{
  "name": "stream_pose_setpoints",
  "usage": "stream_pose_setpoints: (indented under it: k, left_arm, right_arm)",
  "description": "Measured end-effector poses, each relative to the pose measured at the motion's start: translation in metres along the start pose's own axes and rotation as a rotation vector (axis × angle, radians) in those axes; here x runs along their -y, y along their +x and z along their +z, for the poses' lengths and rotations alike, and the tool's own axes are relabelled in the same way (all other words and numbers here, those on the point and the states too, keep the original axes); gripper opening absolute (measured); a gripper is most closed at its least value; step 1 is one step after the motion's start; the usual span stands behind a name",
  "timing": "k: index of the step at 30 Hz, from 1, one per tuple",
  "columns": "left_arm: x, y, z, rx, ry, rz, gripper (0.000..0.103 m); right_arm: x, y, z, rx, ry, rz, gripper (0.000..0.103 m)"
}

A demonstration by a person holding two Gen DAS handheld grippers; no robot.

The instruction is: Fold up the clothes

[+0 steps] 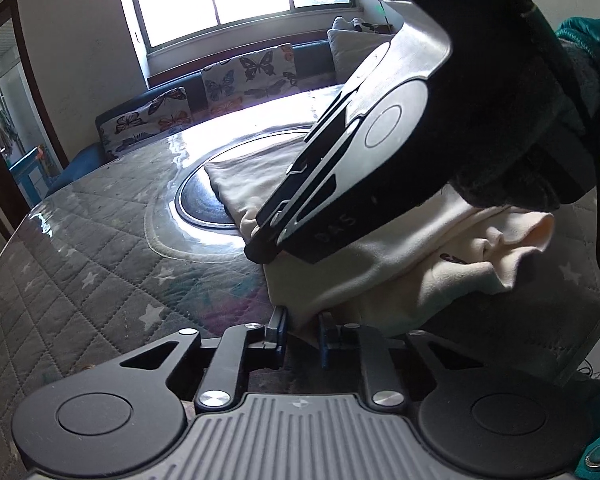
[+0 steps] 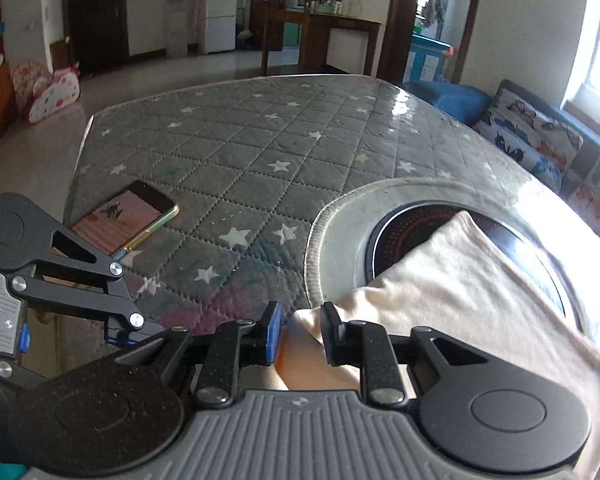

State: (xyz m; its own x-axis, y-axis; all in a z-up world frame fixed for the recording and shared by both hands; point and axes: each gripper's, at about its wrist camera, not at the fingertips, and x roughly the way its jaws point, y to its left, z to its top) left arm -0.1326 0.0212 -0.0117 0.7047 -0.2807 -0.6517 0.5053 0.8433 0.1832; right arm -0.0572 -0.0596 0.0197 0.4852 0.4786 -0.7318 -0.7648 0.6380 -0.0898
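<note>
A cream garment (image 1: 380,264) lies folded over on the grey quilted table cover (image 1: 100,240), partly across a round black plate (image 1: 204,200). My left gripper (image 1: 303,330) sits at the garment's near corner, with cloth filling the narrow gap between its blue pads. My right gripper (image 1: 262,246) comes down from the upper right onto the garment's left edge. In the right wrist view the right gripper (image 2: 302,330) is shut on a bunched fold of the cream garment (image 2: 460,280). The left gripper (image 2: 132,328) shows at the left, its fingertips hidden.
A phone (image 2: 128,216) with a lit screen lies on the star-patterned cover to the left. A sofa with butterfly cushions (image 1: 248,72) runs under the window behind the table. A gloved hand in a teal sleeve (image 1: 580,80) holds the right gripper.
</note>
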Motion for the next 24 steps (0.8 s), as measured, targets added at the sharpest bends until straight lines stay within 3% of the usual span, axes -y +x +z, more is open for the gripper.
stream_pose_setpoints:
  k: [2, 3, 6, 12, 17, 20, 24]
  left_arm:
    - [0.002, -0.001, 0.0, 0.002, 0.002, 0.003, 0.012]
    - [0.002, -0.001, 0.0, 0.003, 0.004, 0.004, 0.011]
    - [0.002, -0.004, 0.0, 0.002, -0.001, 0.003, 0.009]
    - [0.002, -0.015, -0.003, -0.007, -0.014, -0.005, 0.007]
    - [0.005, -0.016, -0.005, -0.02, -0.01, -0.007, 0.007]
    - [0.004, -0.017, -0.004, -0.022, -0.015, -0.008, 0.007]
    - [0.006, -0.016, -0.002, -0.018, -0.008, -0.009, 0.007]
  right_arm:
    - [-0.002, 0.003, 0.002, -0.007, -0.023, -0.011, 0.019]
    - [-0.004, 0.004, 0.002, -0.011, -0.032, -0.018, 0.012]
    - [-0.005, 0.003, 0.003, -0.004, -0.043, -0.038, 0.006]
    - [0.007, -0.006, 0.008, 0.07, 0.008, -0.105, 0.001]
    - [0.022, 0.008, 0.005, 0.072, 0.069, -0.133, 0.001]
    - [0.041, 0.002, 0.002, 0.09, 0.17, -0.083, 0.005]
    - [0.043, -0.018, -0.001, 0.099, 0.156, -0.002, 0.011]
